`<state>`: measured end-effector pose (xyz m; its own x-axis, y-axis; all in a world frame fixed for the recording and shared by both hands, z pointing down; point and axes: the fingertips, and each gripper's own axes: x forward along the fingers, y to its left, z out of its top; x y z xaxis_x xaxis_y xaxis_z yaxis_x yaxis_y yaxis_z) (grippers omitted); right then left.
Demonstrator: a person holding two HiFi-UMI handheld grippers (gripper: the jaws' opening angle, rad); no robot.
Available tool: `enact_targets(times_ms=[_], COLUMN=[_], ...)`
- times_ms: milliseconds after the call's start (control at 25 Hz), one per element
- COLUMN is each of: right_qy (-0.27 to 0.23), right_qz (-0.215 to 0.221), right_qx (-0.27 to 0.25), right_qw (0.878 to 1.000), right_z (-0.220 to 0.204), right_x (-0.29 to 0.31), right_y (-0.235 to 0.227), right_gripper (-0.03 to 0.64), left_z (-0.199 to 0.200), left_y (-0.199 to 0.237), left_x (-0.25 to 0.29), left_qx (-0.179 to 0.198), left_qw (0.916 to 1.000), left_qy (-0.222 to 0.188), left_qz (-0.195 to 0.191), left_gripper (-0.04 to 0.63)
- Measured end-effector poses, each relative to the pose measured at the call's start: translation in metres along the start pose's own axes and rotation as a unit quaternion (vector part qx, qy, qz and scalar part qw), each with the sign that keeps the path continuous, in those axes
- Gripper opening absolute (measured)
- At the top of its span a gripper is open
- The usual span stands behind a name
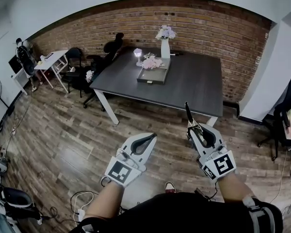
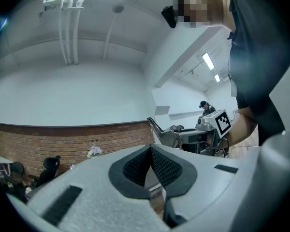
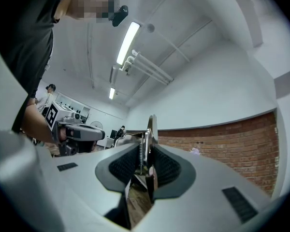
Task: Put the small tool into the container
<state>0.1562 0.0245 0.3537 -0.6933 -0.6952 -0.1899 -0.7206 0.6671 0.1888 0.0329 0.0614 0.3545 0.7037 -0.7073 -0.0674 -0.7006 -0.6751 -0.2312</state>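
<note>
A small metal tool with a spring, like small pliers, sticks up out of my right gripper, which is shut on it. In the right gripper view the tool stands between the black pads of the right gripper. My left gripper is shut with nothing in it, and its pads meet at the tip in the left gripper view. The container, a dark shallow tray, lies on the dark table far ahead of both grippers.
A white vase of flowers and a pink bouquet stand by the tray. Office chairs and a white side table are at the left, a brick wall behind. Cables lie on the wooden floor.
</note>
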Motion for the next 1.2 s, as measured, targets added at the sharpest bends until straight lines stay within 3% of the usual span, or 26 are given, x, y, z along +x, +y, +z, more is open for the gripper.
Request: enact_targets(times_ms=[480, 1200], right_qy=[0.001, -0.013], right_qz=[0.016, 0.027], right_qx=[-0.003, -0.007], right_qw=[1.000, 1.000], right_z=[-0.022, -0.028], right_x=[0.043, 0.072], right_y=[-0.057, -0.096], right_gripper=[0.087, 0.086], left_z=[-0.014, -0.019], left_y=[0.037, 0.061], left_x=[0.067, 0.117], left_qx=[0.011, 0.031], left_qw=[0.9999, 0.9993], left_qy=[0.003, 0.015], left_qz=[0.002, -0.011], left_gripper=[0.008, 0.008])
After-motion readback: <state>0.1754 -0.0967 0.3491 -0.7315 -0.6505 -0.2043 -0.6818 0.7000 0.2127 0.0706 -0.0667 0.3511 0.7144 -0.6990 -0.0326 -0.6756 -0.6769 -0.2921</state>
